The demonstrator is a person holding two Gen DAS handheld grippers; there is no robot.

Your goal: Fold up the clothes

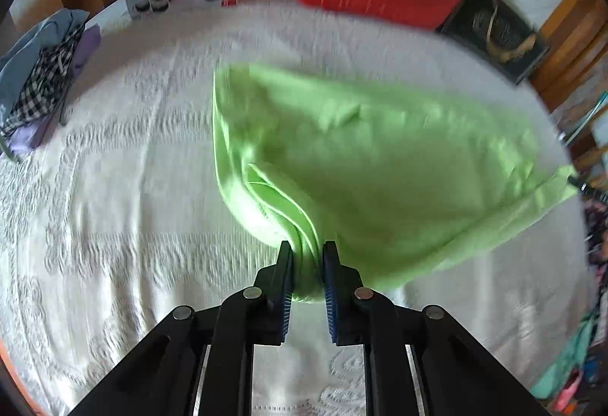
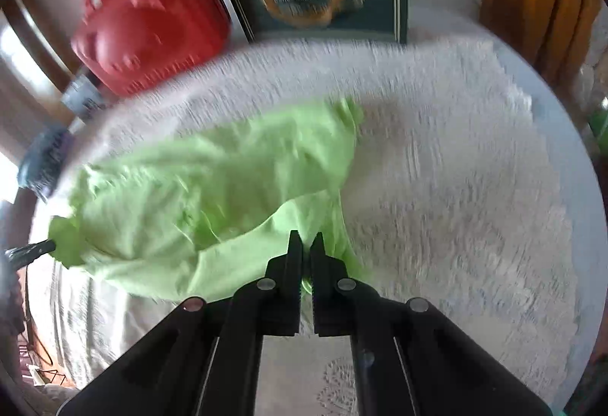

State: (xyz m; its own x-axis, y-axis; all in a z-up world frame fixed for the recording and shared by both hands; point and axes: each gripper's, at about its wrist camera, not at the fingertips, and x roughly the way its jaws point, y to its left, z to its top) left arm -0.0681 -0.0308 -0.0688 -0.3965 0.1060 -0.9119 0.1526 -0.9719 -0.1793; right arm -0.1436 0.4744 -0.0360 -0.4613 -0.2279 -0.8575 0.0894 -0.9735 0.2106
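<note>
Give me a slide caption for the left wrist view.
Left gripper shut on a bunched edge of the green garment, over the white lace tablecloth.

The left gripper (image 1: 307, 248) is matte black, its linkage arms pinned with round silver rivets, ribbed blue pads lining the jaws, bright metal rails behind. The right gripper (image 2: 306, 239) is black too, with the same rivets
</note>
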